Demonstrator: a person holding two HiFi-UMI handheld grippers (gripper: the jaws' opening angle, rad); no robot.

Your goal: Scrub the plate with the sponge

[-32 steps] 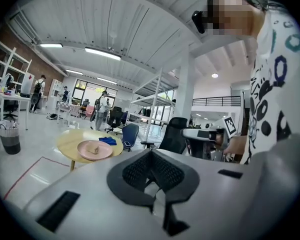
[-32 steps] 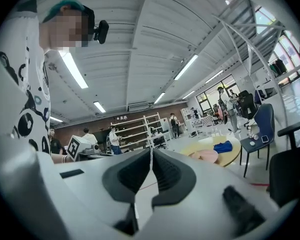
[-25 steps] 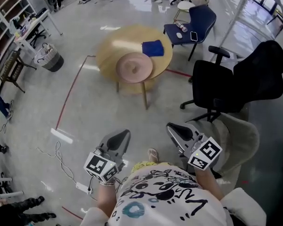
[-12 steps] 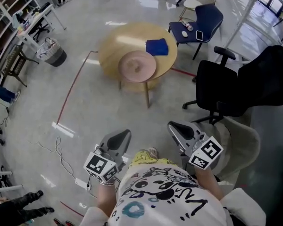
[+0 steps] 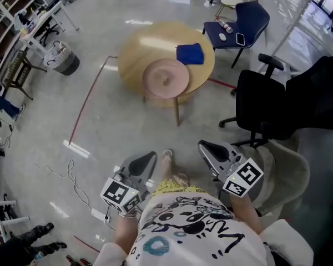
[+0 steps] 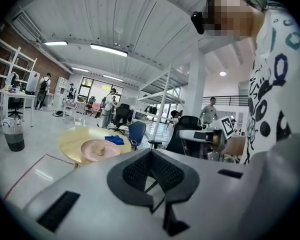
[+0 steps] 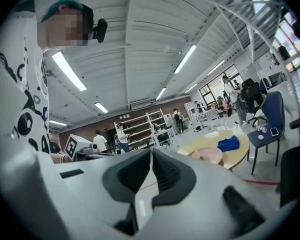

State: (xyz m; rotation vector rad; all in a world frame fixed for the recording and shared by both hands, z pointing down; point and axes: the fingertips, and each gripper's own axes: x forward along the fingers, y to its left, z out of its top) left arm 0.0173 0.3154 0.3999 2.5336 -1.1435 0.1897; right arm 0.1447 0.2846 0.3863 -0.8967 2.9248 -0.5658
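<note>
The pink plate point(image 5: 165, 78) sits in the upper middle of the head view, on the near part of a round wooden table point(image 5: 134, 51). A small pale lump lies at its centre, too small to make out. Just beyond the plate, to the upper right, a blue folded thing point(image 5: 190, 54) lies on the same tabletop, close to the plate's rim but apart from it.

Both tongs are well away from the plate, low in the frame, close to the person's body, with bare floor between them and the table. The left gripper point(image 5: 144, 160) is at lower centre-left, its jaws clenched together with nothing between them. In its own view the plate point(image 6: 97, 149) shows small, left of and beyond the jaw tips. The right gripper point(image 5: 207, 148) is at lower centre-right, likewise closed and empty. In its view the plate point(image 7: 208, 155) lies off to the right.

A black office chair point(image 5: 288, 101) stands at the right, a blue chair point(image 5: 241, 24) at the upper right beyond the table.
</note>
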